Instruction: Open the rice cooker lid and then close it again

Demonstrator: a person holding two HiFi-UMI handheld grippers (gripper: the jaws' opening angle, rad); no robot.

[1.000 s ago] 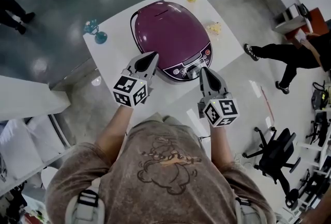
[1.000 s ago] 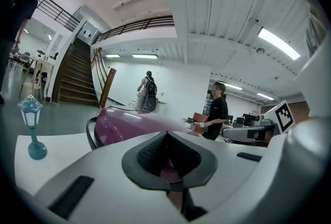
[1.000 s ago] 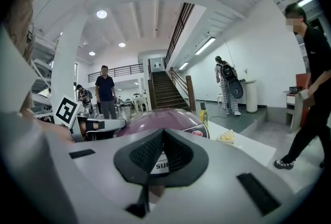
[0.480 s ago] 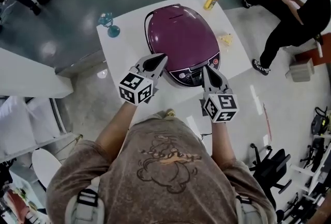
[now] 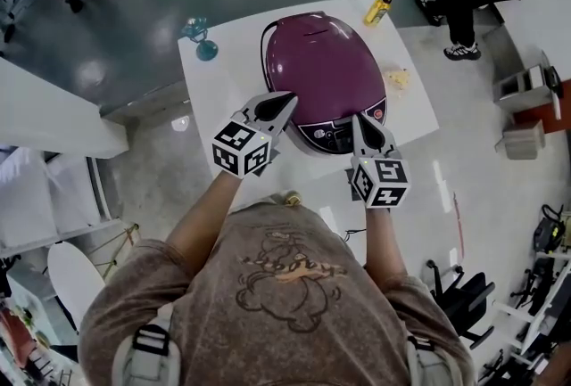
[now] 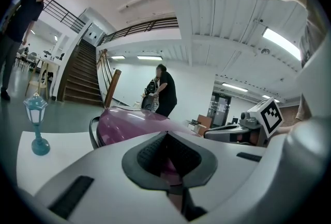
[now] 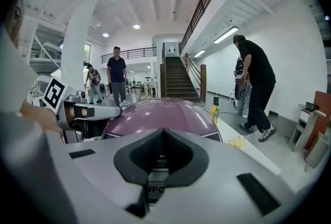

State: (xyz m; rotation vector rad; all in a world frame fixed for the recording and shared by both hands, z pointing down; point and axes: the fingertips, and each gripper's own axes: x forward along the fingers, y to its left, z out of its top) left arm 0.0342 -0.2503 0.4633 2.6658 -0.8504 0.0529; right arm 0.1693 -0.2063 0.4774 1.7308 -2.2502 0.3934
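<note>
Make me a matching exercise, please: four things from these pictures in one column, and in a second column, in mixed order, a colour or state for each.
Column one:
1. rice cooker
2. bottle
3. toy lamp
4. left gripper

Column two:
A. teal
B. jaws shut
C. purple, lid closed
D. yellow

Pairs: 1-C, 2-D, 3-A, 4-B

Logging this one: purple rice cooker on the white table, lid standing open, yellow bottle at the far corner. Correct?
Not quite: the lid is shut, lying flat on the purple rice cooker, as the head view shows. The rest holds: it stands on the white table, with the yellow bottle at the far corner.
</note>
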